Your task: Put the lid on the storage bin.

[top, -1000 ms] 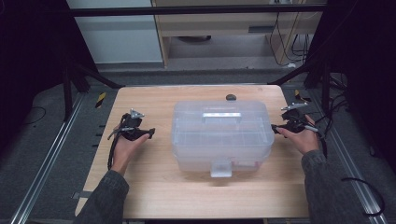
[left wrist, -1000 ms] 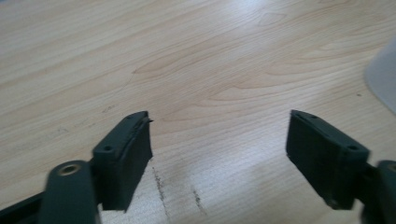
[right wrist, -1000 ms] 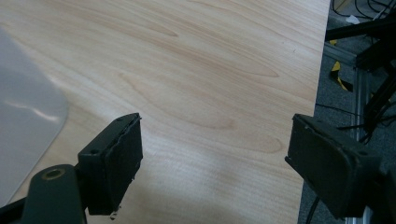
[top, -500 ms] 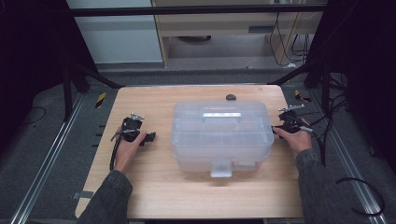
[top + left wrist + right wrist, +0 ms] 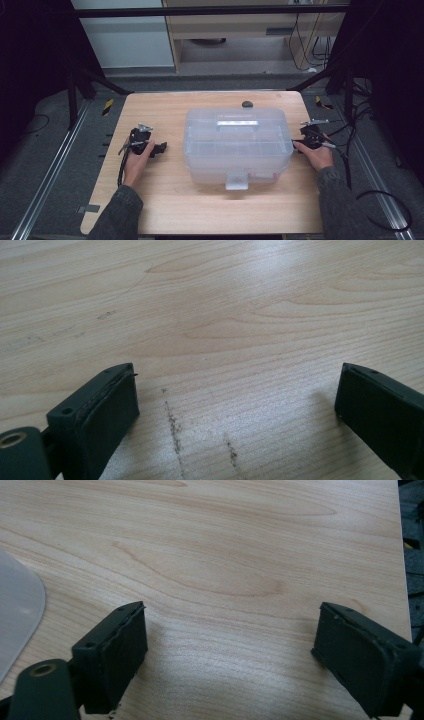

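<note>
One clear plastic lidded storage box sat at the centre of the high view, with one hand-held gripper on each side of it.

The single pale wooden table carried the box, whose one white handle ran across its lid and one latch hung at its lower edge. One small dark round object lay just above the box. The left gripper, left of centre and apart from the box, and the right gripper, just beside the box's right wall, both had their two black jaws spread wide, having just been opening, with bare wood between them.
</note>
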The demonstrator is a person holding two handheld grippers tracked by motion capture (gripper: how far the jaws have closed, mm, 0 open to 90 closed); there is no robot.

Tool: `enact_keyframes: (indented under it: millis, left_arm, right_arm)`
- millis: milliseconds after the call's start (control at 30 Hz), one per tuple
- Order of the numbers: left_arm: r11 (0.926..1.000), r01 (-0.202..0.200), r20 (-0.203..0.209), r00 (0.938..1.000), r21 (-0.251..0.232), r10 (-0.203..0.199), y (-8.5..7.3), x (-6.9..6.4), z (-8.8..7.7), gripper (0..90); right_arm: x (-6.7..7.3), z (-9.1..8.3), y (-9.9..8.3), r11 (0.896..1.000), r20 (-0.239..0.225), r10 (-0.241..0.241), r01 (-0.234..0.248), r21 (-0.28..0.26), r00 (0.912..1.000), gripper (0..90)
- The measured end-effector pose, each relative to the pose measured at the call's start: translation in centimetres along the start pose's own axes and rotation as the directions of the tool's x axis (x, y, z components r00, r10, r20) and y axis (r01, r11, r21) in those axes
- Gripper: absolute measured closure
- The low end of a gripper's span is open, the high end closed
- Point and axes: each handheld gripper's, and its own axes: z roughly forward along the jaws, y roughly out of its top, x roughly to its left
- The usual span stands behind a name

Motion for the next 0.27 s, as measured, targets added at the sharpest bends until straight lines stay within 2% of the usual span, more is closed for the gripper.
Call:
enact_keyframes:
  millis: [67,133,267]
  left_arm:
    - [1.0000,0.000,-0.001,1.0000,0.001,0.000,0.0,0.0,0.0,2.6]
    - [1.0000,0.003,-0.005,1.0000,0.003,-0.003,0.0,0.0,0.0,1.6]
    - [1.0000,0.008,-0.008,0.9999,0.005,-0.008,0.0,0.0,0.0,1.0]
  right_arm:
    - [0.1,0.0,-0.4,0.999,0.008,0.000,0.001,-0.035,1.0000,11.6]
    - [0.5,0.0,-1.1,0.997,0.026,0.026,-0.024,-0.075,0.9993,9.6]
    - [0.9,-0.1,-1.3,0.997,0.047,0.046,-0.043,-0.066,0.9978,5.7]
